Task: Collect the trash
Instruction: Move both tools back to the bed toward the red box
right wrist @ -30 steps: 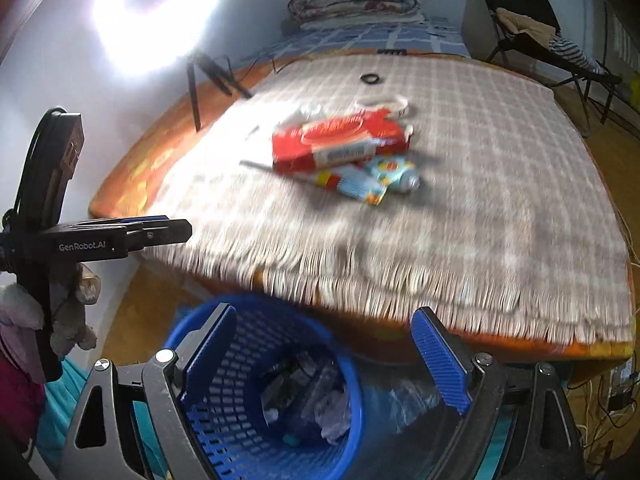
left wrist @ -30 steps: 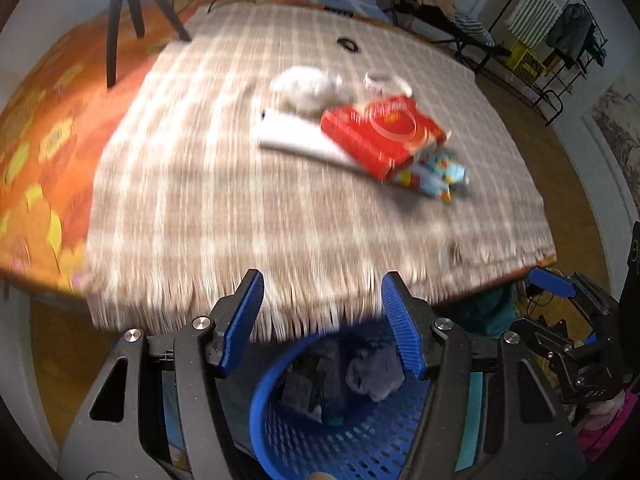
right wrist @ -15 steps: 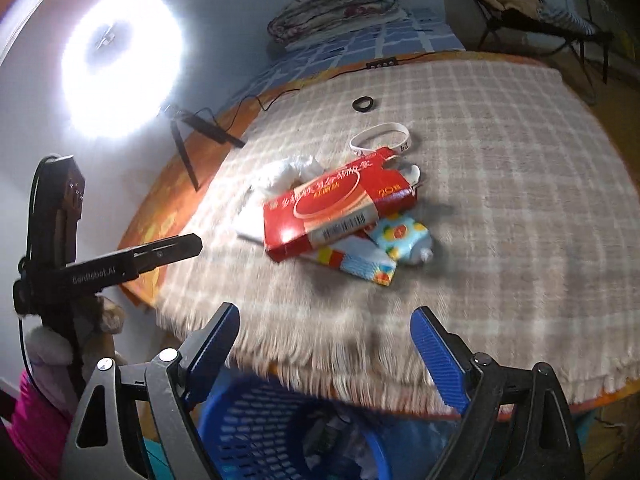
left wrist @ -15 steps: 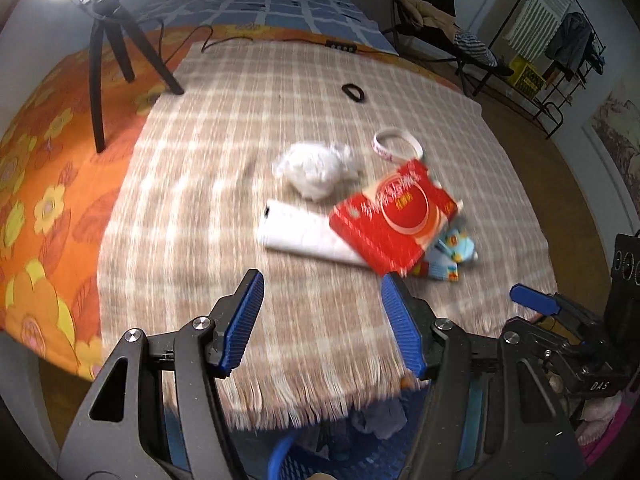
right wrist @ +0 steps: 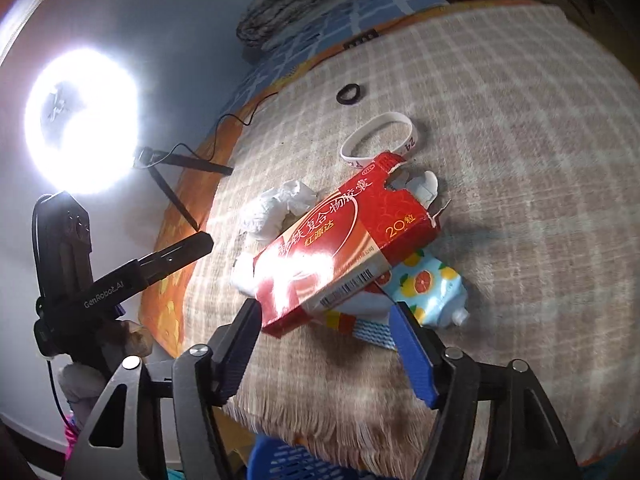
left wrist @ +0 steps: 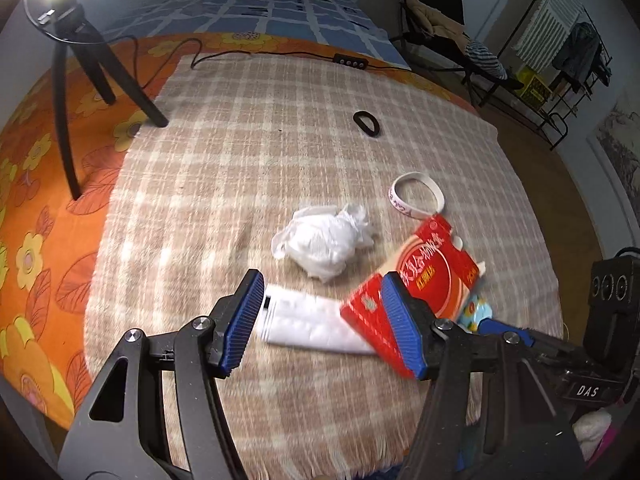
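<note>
Left wrist view shows the left tongs (left wrist: 322, 300) spread wide and holding nothing, poised over a white tube-like package (left wrist: 308, 322) on the checked blanket (left wrist: 224, 184), with the red medicine box (left wrist: 416, 280) lying across the package's far end and a crumpled white tissue (left wrist: 322, 242) just beyond. To do this pickup well, I judge the tongs should drop around the free end of the white package, clear of the red box, and close only once both pads straddle it. In the right wrist view the right tongs (right wrist: 326, 330) are likewise wide open and empty, their fingers flanking the near corner of the red box, which rests on a fruit-printed pouch (right wrist: 430, 284). A white wristband (right wrist: 380, 136) and a black ring (right wrist: 349, 94) lie farther back; the blue basket (right wrist: 304, 460) rim sits below the blanket fringe.
</note>
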Tool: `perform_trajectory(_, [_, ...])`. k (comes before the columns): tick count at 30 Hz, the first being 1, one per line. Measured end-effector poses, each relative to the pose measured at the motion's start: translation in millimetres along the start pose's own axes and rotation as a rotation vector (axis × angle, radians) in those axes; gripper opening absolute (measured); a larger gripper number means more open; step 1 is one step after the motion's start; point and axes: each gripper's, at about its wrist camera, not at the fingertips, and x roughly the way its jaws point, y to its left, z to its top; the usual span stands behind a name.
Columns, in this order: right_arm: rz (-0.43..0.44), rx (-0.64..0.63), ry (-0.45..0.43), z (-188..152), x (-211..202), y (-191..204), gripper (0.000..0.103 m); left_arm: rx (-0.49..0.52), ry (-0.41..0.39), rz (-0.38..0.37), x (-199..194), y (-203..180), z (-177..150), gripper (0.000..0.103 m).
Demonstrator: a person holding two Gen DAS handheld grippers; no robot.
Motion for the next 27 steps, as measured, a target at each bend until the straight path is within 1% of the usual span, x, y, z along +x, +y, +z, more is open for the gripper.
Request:
perform_trajectory(5, [0.029, 0.076, 0.026, 5.9, 17.4, -12.5, 0.065, -0.027, 0.029, -0.024, 21.1, 3.9, 11.3, 0.063])
perform_trajectory(7, [0.059, 0.117, 0.032, 7.7, 24.2, -18.1, 0.062, -0.025, 0.037, -0.028, 28.4, 3.8, 15.8, 0.063])
perform_trajectory(9, [0.082, 0.144, 0.037, 10.4, 29.1, -21.6, 0.061, -0.017, 0.046, -0.024, 34.4, 3.1, 18.2, 0.063])
perform_trajectory(11, [0.088, 0.156, 0.034, 11.8, 32.3, -22.2, 0.061, -0.019, 0.055, -0.014, 43.0, 4.6, 21.6, 0.063])
perform_trajectory(17, [0.098, 0.182, 0.029, 20.4, 41.0, -20.8, 0.061, -0.050, 0.082, -0.018, 63.8, 13.5, 27.3, 0.062])
perform_trajectory(20, [0.097, 0.200, 0.022, 25.4, 45.3, -23.3, 0.057, -0.052, 0.098, -0.030, 72.3, 14.4, 27.5, 0.047])
perform_trajectory(22, [0.096, 0.214, 0.019, 28.6, 47.7, -25.5, 0.053, -0.052, 0.096, -0.037, 74.9, 13.6, 26.2, 0.046])
perform_trajectory(24, [0.095, 0.231, 0.018, 30.4, 49.1, -28.3, 0.045, -0.037, 0.092, -0.036, 76.2, 10.7, 25.8, 0.036])
perform_trajectory(25, [0.096, 0.237, 0.020, 31.3, 50.0, -29.2, 0.045, -0.034, 0.094, -0.043, 76.1, 9.4, 25.4, 0.035])
perform_trajectory(27, [0.102, 0.243, 0.017, 31.9, 50.1, -30.3, 0.040, -0.027, 0.088, -0.038, 75.4, 6.5, 25.2, 0.033])
